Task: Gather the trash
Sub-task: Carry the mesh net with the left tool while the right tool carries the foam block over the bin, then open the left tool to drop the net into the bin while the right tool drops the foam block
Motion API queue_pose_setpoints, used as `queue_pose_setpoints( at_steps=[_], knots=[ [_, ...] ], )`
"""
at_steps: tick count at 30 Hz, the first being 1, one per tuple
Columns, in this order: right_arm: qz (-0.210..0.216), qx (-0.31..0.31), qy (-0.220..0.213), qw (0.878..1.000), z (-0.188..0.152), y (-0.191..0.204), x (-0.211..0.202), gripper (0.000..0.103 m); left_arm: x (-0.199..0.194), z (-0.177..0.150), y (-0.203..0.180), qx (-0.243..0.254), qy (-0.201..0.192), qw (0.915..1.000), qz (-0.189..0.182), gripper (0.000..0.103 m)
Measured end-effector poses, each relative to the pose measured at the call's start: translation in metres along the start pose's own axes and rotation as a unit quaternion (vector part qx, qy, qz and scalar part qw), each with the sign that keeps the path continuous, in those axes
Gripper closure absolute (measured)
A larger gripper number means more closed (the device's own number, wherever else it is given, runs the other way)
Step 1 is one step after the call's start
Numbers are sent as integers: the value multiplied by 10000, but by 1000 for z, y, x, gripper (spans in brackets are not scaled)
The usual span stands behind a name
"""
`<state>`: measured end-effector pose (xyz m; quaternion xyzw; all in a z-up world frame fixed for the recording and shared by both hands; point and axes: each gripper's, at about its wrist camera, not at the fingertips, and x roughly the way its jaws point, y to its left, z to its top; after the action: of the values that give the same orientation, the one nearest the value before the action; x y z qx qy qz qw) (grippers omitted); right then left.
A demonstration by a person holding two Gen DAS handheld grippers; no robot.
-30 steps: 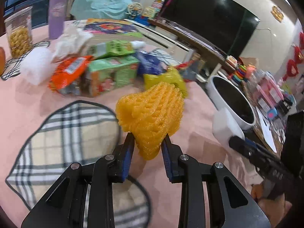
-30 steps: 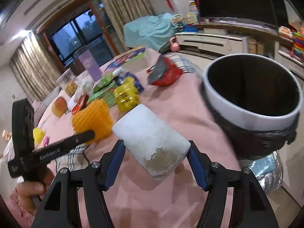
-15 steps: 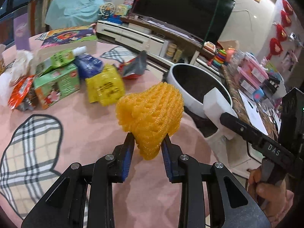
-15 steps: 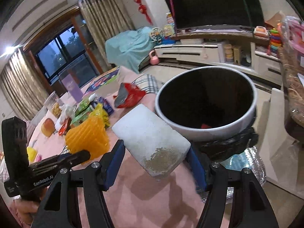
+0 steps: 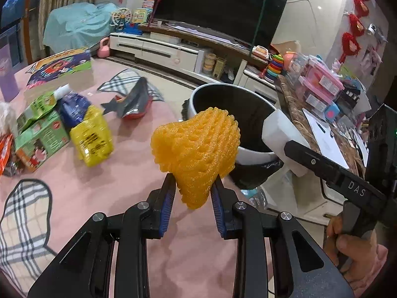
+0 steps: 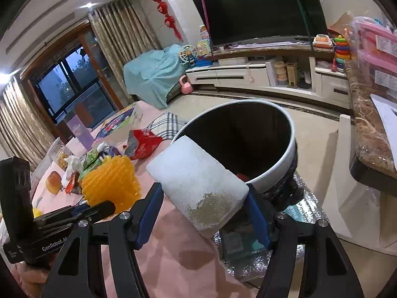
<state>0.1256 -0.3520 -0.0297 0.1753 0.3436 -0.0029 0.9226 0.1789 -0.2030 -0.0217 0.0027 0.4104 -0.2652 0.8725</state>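
Two hand-held grippers, one orange foam net, one white foam block, one bin, two green boxes.

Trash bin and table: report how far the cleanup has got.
Done: something red already lies in the trash bin. In hand: the left claw grips an orange foam net and the right claw grips a white foam block, both near the bin's rim, neither dropped yet. Left: the yellow bag, green box and red wrapper still lie on the pink table.
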Motion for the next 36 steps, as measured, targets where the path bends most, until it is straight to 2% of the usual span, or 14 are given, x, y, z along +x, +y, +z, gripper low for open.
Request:
queue_pose_setpoints(
  at_steps=[18, 36],
  knots=[
    [-229, 50, -2, 9997, 35, -33, 13, 35, 38, 40, -34, 426, 202, 9989, -7, 75],
    [-303, 8, 223, 9993, 54, -46, 41, 33, 65, 62, -41, 536, 327, 9980, 73, 69]
  ],
)
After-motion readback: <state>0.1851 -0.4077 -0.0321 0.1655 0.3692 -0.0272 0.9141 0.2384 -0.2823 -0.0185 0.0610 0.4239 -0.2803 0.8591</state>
